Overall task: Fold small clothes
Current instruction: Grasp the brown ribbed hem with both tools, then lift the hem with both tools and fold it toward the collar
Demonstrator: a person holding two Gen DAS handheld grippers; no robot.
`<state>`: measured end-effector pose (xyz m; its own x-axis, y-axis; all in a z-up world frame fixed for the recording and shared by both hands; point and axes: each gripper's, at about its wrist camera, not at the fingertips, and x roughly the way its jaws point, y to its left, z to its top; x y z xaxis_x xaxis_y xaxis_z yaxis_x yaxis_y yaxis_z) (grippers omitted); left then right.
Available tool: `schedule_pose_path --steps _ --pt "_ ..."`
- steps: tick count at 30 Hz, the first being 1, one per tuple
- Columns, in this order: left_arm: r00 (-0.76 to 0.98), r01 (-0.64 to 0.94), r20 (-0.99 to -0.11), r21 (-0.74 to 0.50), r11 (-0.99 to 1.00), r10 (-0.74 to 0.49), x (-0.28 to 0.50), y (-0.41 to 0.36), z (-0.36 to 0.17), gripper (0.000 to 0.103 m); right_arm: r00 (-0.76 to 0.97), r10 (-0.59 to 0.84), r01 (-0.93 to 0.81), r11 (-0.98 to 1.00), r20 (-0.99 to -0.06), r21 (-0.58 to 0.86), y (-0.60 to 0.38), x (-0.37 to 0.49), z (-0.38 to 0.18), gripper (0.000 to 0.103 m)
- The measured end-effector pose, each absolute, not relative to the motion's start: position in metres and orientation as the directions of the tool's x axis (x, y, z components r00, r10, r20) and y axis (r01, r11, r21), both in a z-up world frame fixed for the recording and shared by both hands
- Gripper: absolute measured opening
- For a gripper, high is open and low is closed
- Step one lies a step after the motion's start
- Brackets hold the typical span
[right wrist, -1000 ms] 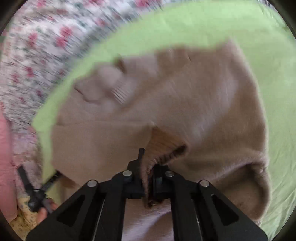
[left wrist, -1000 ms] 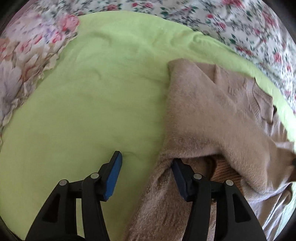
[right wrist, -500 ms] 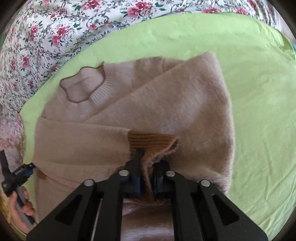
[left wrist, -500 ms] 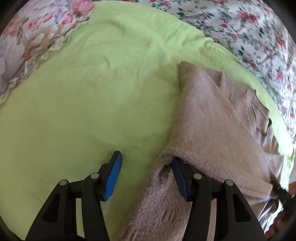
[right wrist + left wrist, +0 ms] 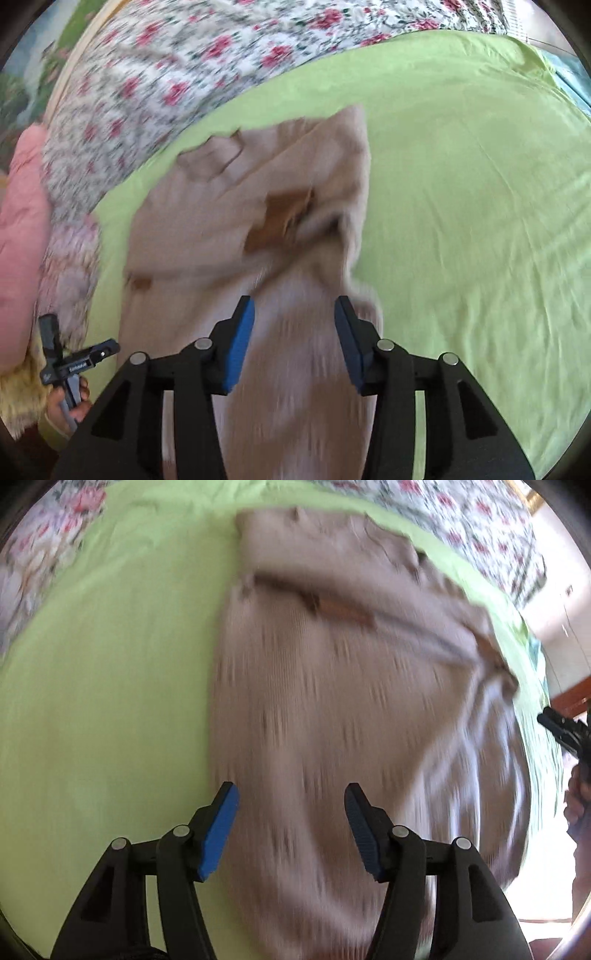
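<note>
A beige knit sweater [image 5: 332, 701] lies on a lime green sheet [image 5: 110, 683], its sleeves folded across the body, a brown ribbed cuff [image 5: 284, 214] on top. My left gripper [image 5: 291, 823] is open and empty above the sweater's lower part. My right gripper [image 5: 293, 336] is open over the sweater [image 5: 295, 387], holding nothing. Both views are blurred by motion. The right gripper shows at the right edge of the left wrist view [image 5: 565, 731]; the left gripper shows at the lower left of the right wrist view [image 5: 74, 365].
A floral bedspread [image 5: 184, 66] surrounds the green sheet [image 5: 461, 221]. A pink pillow [image 5: 18, 240] lies at the left. A floral pillow [image 5: 37, 565] sits at the far left in the left wrist view.
My right gripper opened and let go of the brown cuff, which now lies on the sweater, and pulled back. My left gripper moved right, over the sweater, still open.
</note>
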<state>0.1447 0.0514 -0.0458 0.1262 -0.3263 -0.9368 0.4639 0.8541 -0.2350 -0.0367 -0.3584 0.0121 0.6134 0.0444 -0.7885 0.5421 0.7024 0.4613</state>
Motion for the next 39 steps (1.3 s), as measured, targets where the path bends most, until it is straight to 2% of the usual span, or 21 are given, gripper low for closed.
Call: schedule_pose_path --steps 5,9,14,18,22,24,25,26,27,28,29,33,39 --pt "0.032 0.427 -0.945 -0.281 0.859 -0.325 0.079 0.091 -0.053 0.067 0.592 0.126 0.538 0.674 -0.796 0.507 -0.323 -0.086 0.010 0.050" --pt "-0.033 0.395 -0.943 -0.316 0.863 -0.330 0.048 0.105 -0.071 0.067 0.555 0.150 0.552 0.669 -0.818 0.497 -0.292 -0.119 0.002 0.055" --pt "-0.003 0.400 -0.931 -0.337 0.852 -0.366 0.037 0.096 -0.079 0.066 0.481 0.166 0.592 0.663 -0.861 0.458 -0.267 -0.149 -0.017 0.056" --pt "-0.018 0.411 -0.906 -0.393 0.823 -0.424 0.037 0.076 -0.083 0.063 0.484 0.173 0.635 0.605 -0.858 0.480 -0.260 -0.176 -0.031 0.056" --pt "-0.027 0.440 -0.901 -0.399 0.804 -0.433 0.033 0.071 -0.083 0.048 0.520 0.207 0.607 0.593 -0.829 0.529 -0.245 -0.172 -0.041 0.056" --pt "-0.037 0.431 -0.894 -0.417 0.800 -0.446 0.034 0.075 -0.085 0.029 0.541 0.230 0.575 0.601 -0.809 0.555 -0.236 -0.165 -0.045 0.056" --pt "-0.044 0.416 -0.886 -0.437 0.797 -0.462 0.035 0.078 -0.086 0.025 0.544 0.234 0.575 0.595 -0.806 0.561 -0.233 -0.160 -0.049 0.056" --pt "-0.056 0.397 -0.872 -0.466 0.791 -0.485 0.037 0.082 -0.088 0.014 0.559 0.233 0.572 0.586 -0.795 0.574 -0.232 -0.157 -0.051 0.056" --pt "-0.062 0.384 -0.863 -0.485 0.786 -0.502 0.038 0.086 -0.089 0.012 0.577 0.239 0.563 0.576 -0.781 0.593 -0.231 -0.156 -0.052 0.049" --pt "-0.061 0.372 -0.850 -0.505 0.779 -0.522 0.039 0.091 -0.088 0.010 0.584 0.249 0.562 0.564 -0.773 0.605 -0.230 -0.155 -0.054 0.036" --pt "-0.056 0.367 -0.844 -0.514 0.775 -0.533 0.038 0.095 -0.086 0.009 0.583 0.258 0.573 0.541 -0.770 0.615 -0.231 -0.158 -0.057 0.008" --pt "-0.026 0.364 -0.826 -0.533 0.764 -0.563 0.031 0.109 -0.072 0.005 0.623 0.267 0.572 0.486 -0.735 0.661 -0.233 -0.181 -0.056 0.007" --pt "0.022 0.357 -0.771 -0.588 0.726 -0.636 0.050 0.116 -0.037 0.005 0.723 0.299 0.484 0.423 -0.623 0.766 -0.241 -0.181 -0.029 0.007"
